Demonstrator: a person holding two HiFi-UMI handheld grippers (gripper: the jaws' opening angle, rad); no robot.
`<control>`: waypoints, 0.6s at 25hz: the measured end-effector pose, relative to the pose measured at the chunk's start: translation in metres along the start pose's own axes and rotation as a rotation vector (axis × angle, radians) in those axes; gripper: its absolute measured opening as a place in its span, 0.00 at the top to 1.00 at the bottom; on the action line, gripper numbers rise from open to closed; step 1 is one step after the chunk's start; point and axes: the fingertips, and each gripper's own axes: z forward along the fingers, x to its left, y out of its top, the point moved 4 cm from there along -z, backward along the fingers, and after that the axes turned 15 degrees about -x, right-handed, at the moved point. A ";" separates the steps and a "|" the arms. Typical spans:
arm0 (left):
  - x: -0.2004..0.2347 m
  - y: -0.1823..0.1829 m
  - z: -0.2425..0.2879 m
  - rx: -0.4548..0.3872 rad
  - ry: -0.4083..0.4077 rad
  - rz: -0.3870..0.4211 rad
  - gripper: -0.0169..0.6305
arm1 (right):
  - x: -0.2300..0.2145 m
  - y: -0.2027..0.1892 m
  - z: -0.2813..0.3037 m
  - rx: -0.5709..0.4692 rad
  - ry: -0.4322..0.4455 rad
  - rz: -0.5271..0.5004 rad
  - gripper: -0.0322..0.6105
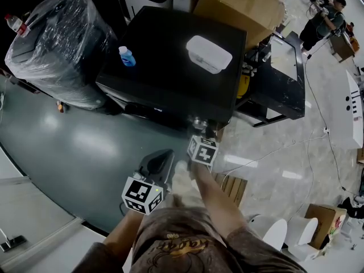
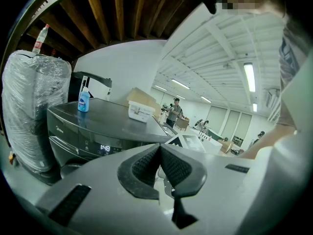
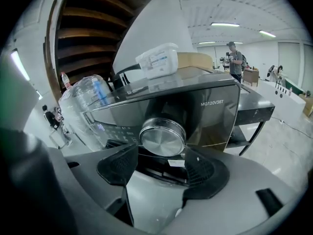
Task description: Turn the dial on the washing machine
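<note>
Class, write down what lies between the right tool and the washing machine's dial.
Nothing. In the right gripper view the right tool holds its jaws apart facing the dial, with only a bare gap between.

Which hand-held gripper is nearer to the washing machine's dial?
Right. The right hand-held gripper is open just before the dial; the left hand-held gripper is shut, held back from it.

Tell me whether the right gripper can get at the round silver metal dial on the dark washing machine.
Probably yes. The right gripper has its jaws apart, wider than the round silver metal dial just ahead on the front of the dark washing machine, with nothing between.
</note>
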 end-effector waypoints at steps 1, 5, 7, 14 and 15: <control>0.000 0.000 0.000 0.000 0.002 0.000 0.97 | 0.000 0.000 0.000 0.001 -0.005 0.006 0.52; 0.001 0.002 0.001 0.000 0.004 0.002 0.97 | -0.002 0.003 0.003 0.009 -0.017 0.020 0.52; 0.002 0.001 0.001 0.000 0.004 0.001 0.97 | -0.002 0.003 0.004 0.018 -0.013 0.040 0.53; 0.001 0.002 0.004 0.004 0.002 0.003 0.97 | -0.003 0.002 0.004 0.014 0.015 0.147 0.53; 0.001 0.001 0.004 0.005 0.001 0.003 0.97 | -0.003 0.002 0.005 0.009 0.024 0.171 0.53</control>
